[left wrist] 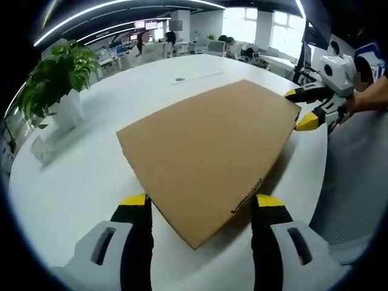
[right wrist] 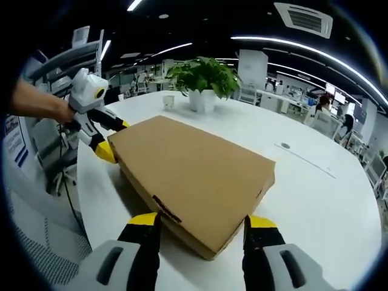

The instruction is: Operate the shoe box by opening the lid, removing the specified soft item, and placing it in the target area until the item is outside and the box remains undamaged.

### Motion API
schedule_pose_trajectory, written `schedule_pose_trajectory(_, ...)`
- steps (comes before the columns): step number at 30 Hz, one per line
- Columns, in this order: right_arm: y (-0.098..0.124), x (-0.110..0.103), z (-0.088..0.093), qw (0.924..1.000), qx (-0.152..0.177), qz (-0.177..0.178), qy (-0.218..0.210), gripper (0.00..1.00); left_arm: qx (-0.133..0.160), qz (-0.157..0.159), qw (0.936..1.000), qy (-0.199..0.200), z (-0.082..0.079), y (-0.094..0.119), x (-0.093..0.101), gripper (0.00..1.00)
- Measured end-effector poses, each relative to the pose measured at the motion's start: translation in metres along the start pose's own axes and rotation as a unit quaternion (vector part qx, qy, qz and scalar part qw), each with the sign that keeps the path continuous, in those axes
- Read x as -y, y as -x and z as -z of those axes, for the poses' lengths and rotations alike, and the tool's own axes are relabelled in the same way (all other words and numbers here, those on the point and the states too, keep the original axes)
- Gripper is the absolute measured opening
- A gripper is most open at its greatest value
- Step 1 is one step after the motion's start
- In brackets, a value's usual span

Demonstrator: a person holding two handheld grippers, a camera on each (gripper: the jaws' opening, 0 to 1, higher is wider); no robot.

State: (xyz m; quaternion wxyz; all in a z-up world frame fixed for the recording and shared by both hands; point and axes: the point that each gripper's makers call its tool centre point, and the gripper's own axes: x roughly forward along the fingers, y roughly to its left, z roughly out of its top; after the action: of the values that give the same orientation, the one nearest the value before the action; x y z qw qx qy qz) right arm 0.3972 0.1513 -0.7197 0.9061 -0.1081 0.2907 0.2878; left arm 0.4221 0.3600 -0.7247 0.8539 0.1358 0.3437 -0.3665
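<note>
A shut brown cardboard shoe box (left wrist: 206, 151) lies flat on the round white table (left wrist: 79, 176). My left gripper (left wrist: 201, 203) is open, its yellow-tipped jaws standing either side of the box's near corner. At the far right corner my right gripper (left wrist: 303, 107) is also open, one jaw on each side of that corner. In the right gripper view the same box (right wrist: 194, 176) points a corner between the right gripper (right wrist: 203, 221) jaws, and the left gripper (right wrist: 109, 138), held by a hand, straddles the far left corner. The lid lies flat; the box's contents are hidden.
A potted plant (left wrist: 57, 82) (right wrist: 203, 79) in a white pot stands at the table's far side, with a small white cup (right wrist: 168, 101) beside it. A round grommet (right wrist: 285, 145) sits in the tabletop. Grey floor (left wrist: 357, 176) lies beyond the table edge; office desks stand behind.
</note>
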Motion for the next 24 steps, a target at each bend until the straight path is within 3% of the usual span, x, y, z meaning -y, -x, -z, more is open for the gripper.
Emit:
schedule_pose_trajectory(6,0.001,0.001,0.004,0.9995,0.008,0.002,0.031,0.50,0.019,-0.017,0.9996,0.008,0.002,0.004,0.000,0.62)
schedule_pose_trajectory(14,0.002,0.002,0.002,0.9998,0.006,-0.001,0.021,0.50,0.028,-0.029,0.9990,0.019,0.002,0.009,-0.001,0.56)
schedule_pose_trajectory(24,0.009,0.002,-0.008,0.9998,0.012,-0.017,0.001,0.50,0.029,-0.025,0.9990,0.023,-0.004,0.014,0.000,0.57)
